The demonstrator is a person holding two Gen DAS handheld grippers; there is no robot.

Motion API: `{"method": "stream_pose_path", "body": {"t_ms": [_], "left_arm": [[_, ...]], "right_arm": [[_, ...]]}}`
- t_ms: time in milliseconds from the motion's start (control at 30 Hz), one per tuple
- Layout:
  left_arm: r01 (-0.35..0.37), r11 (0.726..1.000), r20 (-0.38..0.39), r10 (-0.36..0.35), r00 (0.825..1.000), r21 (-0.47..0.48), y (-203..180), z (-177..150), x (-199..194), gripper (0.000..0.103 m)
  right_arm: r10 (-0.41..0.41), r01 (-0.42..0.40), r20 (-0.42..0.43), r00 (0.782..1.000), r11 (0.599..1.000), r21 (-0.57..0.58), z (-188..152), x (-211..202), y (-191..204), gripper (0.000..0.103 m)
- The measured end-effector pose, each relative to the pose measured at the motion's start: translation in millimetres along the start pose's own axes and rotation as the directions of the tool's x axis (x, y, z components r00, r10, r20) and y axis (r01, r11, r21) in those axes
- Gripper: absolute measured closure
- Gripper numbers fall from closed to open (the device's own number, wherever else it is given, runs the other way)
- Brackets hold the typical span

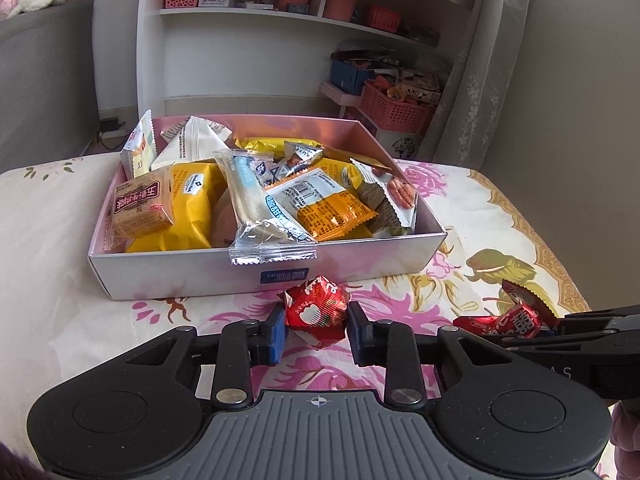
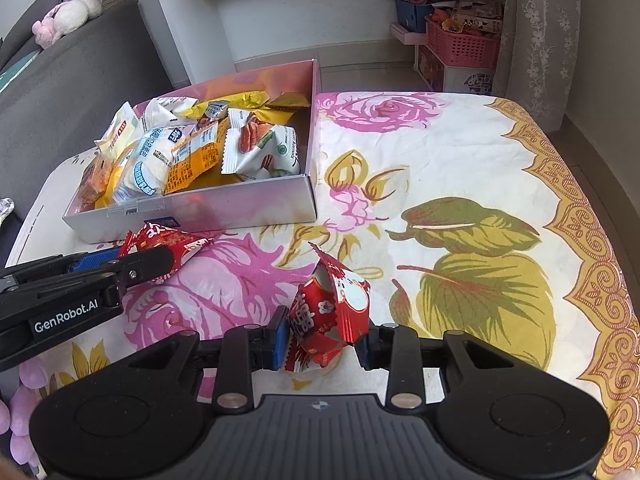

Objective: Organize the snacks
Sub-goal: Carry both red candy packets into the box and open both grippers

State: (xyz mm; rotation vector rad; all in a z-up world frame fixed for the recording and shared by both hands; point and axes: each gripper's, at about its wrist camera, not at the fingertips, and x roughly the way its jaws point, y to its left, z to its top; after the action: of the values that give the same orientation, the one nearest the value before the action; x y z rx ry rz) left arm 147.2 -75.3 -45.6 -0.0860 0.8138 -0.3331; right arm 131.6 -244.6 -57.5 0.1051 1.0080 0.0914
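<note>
A pink open box (image 1: 180, 276) full of several snack packets stands on the flowered tablecloth; it also shows in the right wrist view (image 2: 240, 204). My left gripper (image 1: 316, 332) is shut on a red foil snack packet (image 1: 316, 312) just in front of the box's near wall. My right gripper (image 2: 322, 338) is shut on a second red foil snack packet (image 2: 332, 316), to the right of the left one. The right gripper's packet shows in the left wrist view (image 1: 512, 320), and the left gripper and its packet (image 2: 168, 244) show in the right wrist view.
The table is covered by a cloth with pink roses and green leaves (image 2: 480, 264). A grey sofa (image 2: 60, 100) stands left of the table. White shelves (image 1: 248, 40) and pink baskets (image 1: 392, 112) are behind it. A curtain (image 1: 480, 80) hangs at the right.
</note>
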Motion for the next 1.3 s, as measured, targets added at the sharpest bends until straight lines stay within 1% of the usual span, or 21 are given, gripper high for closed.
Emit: {"method": "stream_pose_path", "body": {"t_ms": [200,467,700,900,967,1100,1300], "left_arm": [[0.008,1.000,-0.015,-0.008,1.000,-0.009,2.5,-1.1,-10.0,0.075],[0.029,0.999,-0.004,-0.029,1.000,-0.030,11.6,2.2,-30.6,0.075],[0.045,0.998,0.040,-0.042,0.998,-0.055,23.0,10.7,-52.9,0.075],[0.056,0.993,0.096,-0.046,0.994,-0.105,33.0,24.5,-66.4,0.075],[0.050,0.992,0.108,-0.037,0.993,-0.118,36.2,32.3,-64.9,0.075],[0.031,0.992,0.109,-0.017,0.994,-0.125,40.8,48.1,-54.4,0.075],[0.028,0.990,0.111,-0.013,0.994,-0.135,43.1,79.5,-21.9,0.075]], "right_arm": [[0.010,-0.010,0.009,1.000,1.000,0.015,2.8,-4.4,1.4,0.078],[0.041,-0.042,0.032,0.999,0.998,0.037,8.5,-12.0,6.8,0.078],[0.055,-0.060,0.085,0.995,0.997,0.055,21.3,-24.8,10.2,0.078],[0.111,-0.128,0.161,0.981,0.987,0.098,38.5,-42.8,9.7,0.078],[0.125,-0.147,0.174,0.977,0.982,0.118,45.1,-42.6,9.9,0.078],[0.131,-0.159,0.196,0.972,0.978,0.134,61.3,-36.1,11.5,0.078],[0.140,-0.170,0.219,0.966,0.977,0.126,93.0,-18.6,14.1,0.078]]}}
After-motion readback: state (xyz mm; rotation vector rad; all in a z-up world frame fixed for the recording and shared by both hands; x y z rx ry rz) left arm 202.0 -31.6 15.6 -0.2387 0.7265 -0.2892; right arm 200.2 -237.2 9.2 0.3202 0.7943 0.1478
